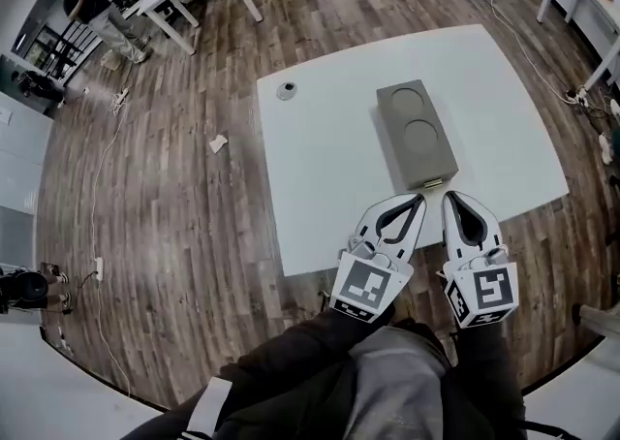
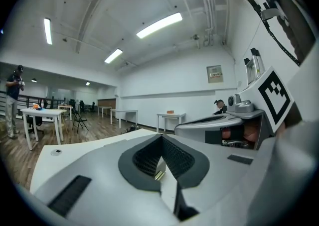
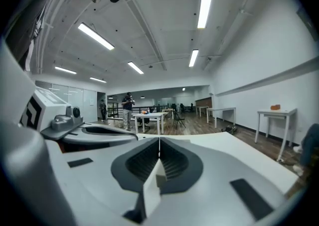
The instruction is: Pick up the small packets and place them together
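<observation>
The bench [image 1: 310, 176] has a smooth, matt white top, and the floor [image 1: 165, 186] round it is wood-grain planking with a faint sheen. On the bench, the grey box [image 1: 417, 133] looks matt and finely textured, with a small brass-coloured metal latch [image 1: 433, 183] at its near end. The left tool [image 1: 419, 200] and right tool [image 1: 450, 197] are smooth, satin white plastic shells lined with dark, ribbed, rubber-like pads [image 2: 174, 158], and the person's sleeve [image 1: 291, 356] is dark matt cloth.

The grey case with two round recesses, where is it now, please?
In the head view, the grey case lies right of centre on the white table, just beyond the left gripper and right gripper.
</observation>
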